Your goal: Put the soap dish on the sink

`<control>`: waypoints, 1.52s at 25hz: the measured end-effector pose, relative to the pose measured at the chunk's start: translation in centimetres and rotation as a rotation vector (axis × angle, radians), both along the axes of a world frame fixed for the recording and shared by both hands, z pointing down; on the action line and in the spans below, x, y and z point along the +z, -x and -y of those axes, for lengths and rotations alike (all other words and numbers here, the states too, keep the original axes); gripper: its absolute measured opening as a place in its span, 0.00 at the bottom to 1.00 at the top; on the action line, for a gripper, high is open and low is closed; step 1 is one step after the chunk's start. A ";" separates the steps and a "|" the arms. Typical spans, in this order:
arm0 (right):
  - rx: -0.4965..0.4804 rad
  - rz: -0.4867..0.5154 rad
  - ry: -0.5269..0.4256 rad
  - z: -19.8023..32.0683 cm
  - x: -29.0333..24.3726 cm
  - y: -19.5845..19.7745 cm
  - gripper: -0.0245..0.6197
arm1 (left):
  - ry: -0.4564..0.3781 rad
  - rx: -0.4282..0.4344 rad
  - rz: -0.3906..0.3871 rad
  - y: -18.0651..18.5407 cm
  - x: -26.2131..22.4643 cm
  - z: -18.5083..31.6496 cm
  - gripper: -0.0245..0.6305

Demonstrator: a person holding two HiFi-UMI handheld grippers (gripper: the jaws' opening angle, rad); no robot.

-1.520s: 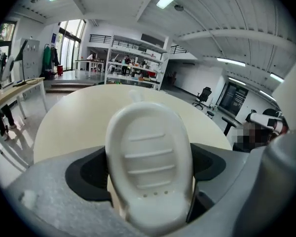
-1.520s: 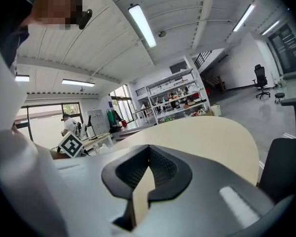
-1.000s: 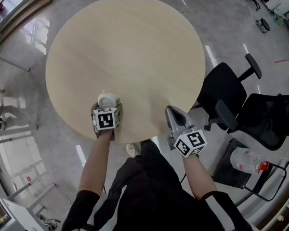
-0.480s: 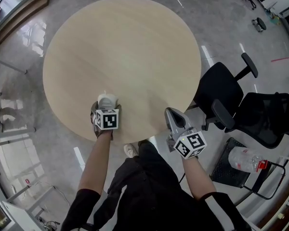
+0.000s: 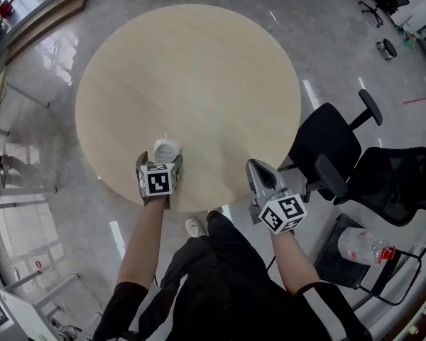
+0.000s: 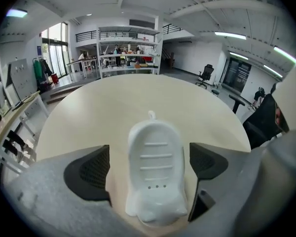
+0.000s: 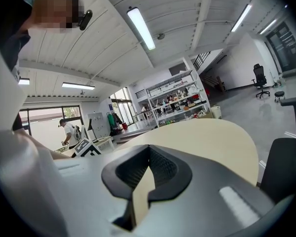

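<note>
Soap dish (image 6: 154, 167) is seen lying flat on a round table (image 5: 192, 69), close to the table's near edge and left of its middle. It is white and smooth, with a slight sheen; whether it is plastic or ceramic cannot be told. Its outline is a long oval, rounded at the far end, where a small loop stands up, and broader at the near end. Raised ribs cross its hollow, and three small holes are set in a row below them.

The left gripper (image 5: 159, 162) is held over the dish and tilted steeply down. Its jaws have just been opening and are spread wide, with the dish between them. The dark, mesh-textured pads (image 6: 91, 171) are kept clear of the dish's sides, so nothing is gripped. The right gripper (image 7: 148, 151) is held near the table's near right edge, well apart from the dish. Its black ribbed jaws are closed tip to tip, and nothing is held in them.

The tabletop is pale, with a faint wood grain and a matte finish. Around it, a glossy grey floor (image 5: 326, 41) is seen, with light reflected in streaks. Black office chairs (image 5: 334, 137) stand at the right. At the far side of the room, white shelving (image 6: 128, 48) is loaded with small items, and strip lights (image 7: 140, 27) are fixed to a white panelled ceiling.
</note>
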State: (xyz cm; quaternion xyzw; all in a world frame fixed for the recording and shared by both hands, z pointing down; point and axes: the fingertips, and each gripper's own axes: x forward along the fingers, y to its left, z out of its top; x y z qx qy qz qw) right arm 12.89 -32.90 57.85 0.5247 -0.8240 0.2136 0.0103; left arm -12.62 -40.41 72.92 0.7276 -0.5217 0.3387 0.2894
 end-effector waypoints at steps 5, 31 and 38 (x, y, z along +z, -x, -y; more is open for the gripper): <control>-0.020 -0.027 -0.058 0.9 -2.1 0.7 0.05 | -0.114 -0.048 -0.125 0.4 -4.8 1.0 0.81; -0.005 0.057 -0.176 -9.9 -7.4 -0.1 0.05 | -0.756 -0.056 -0.412 4.1 -23.6 -17.3 0.04; -0.034 0.037 -0.198 -14.8 -8.3 -4.5 0.05 | -0.794 -0.071 -0.351 2.5 -25.1 -24.0 0.04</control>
